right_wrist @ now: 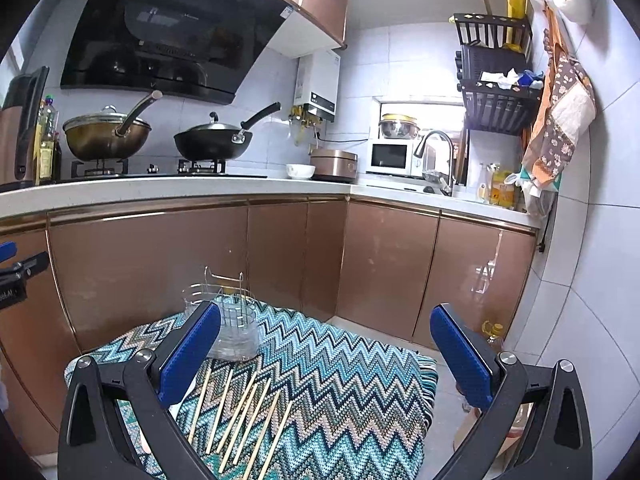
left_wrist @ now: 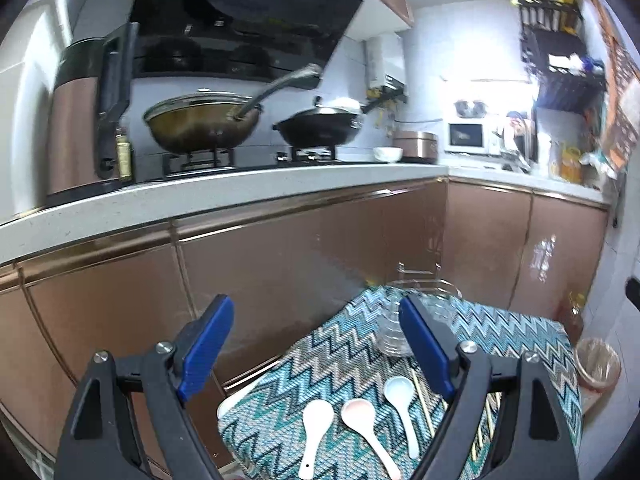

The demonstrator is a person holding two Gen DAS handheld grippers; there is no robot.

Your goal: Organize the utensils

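Both hand-held grippers hang above the zigzag-patterned cloth (right_wrist: 340,380) on the worktop, the left hand-held gripper (left_wrist: 316,344) and the right hand-held gripper (right_wrist: 326,344) each spread wide and holding nothing. Three spoons (left_wrist: 360,412) lie side by side under the left one; chopsticks (right_wrist: 244,412) lie fanned under the right. A wire utensil holder (right_wrist: 236,320) stands at the cloth's far edge.

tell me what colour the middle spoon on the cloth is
Pale pink; the middle spoon lies between two white spoons, seen best in the left wrist view.
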